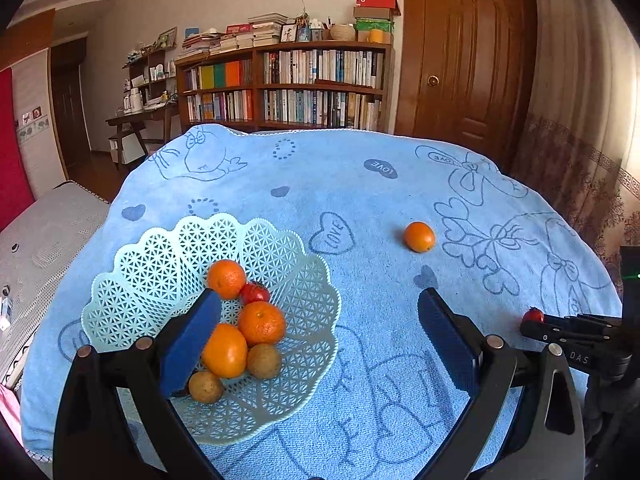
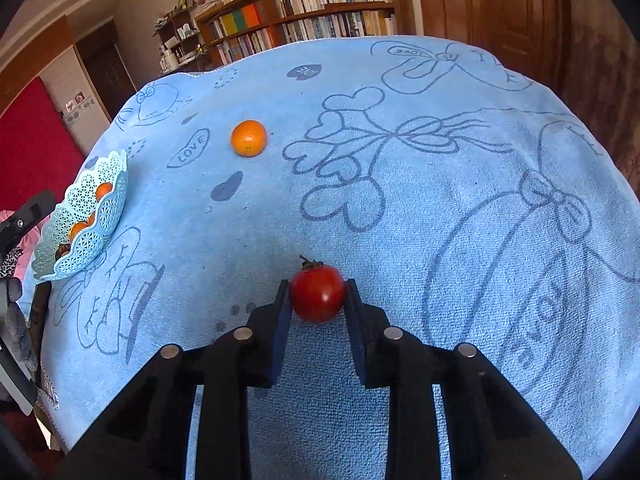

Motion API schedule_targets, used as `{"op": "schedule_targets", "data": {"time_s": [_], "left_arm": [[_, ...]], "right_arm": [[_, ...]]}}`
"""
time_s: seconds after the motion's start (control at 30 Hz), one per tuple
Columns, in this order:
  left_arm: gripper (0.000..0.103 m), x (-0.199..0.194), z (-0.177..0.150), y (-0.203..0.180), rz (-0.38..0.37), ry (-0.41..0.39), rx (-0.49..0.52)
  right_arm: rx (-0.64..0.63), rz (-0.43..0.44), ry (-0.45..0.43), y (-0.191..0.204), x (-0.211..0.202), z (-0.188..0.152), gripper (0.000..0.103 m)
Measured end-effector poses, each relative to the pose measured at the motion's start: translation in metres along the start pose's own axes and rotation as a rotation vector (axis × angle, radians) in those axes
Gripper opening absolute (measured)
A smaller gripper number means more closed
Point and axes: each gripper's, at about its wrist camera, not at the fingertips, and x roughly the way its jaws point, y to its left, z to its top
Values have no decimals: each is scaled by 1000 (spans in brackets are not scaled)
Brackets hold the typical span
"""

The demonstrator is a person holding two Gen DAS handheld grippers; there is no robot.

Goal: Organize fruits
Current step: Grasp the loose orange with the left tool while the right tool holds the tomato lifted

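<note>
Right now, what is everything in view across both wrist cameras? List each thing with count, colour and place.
basket: 1, pale mint lattice plastic, left side of the towel
oranges in basket: 3, orange, clustered inside
red fruit in basket: 1, red, between the oranges
brown fruits: 2, brown, near side of the basket
loose orange: 1, orange, alone on the towel, far from the basket
held red fruit: 1, dark red with stem, between the right gripper's fingers
towel: 1, light blue with drawn hearts and bows, covering the table
bookshelf: 1, brown, back wall
door: 1, brown, right of the bookshelf
left gripper: 1, black with blue pads, open over the basket
right gripper: 1, black, shut on the red fruit
</note>
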Motion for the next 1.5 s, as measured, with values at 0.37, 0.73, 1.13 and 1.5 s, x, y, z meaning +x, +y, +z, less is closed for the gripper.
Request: {"op": "schedule_targets", "data": {"time_s": [0.37,0.73,1.13,1.5], "left_arm": [[100,55,26,-52,-85,62,56],[75,132,44,-99,-134,181,109],[59,186,47,-112,-166,274,92],[40,187,41,-111,-158,272,91]], "right_arm": [[-3,7,-62,-12,-12,17,27],[28,48,-73,-25,-9,21,27],[36,60,-64,-27,-5,20,27],[33,54,-67,-26,-3,19,27]]}}
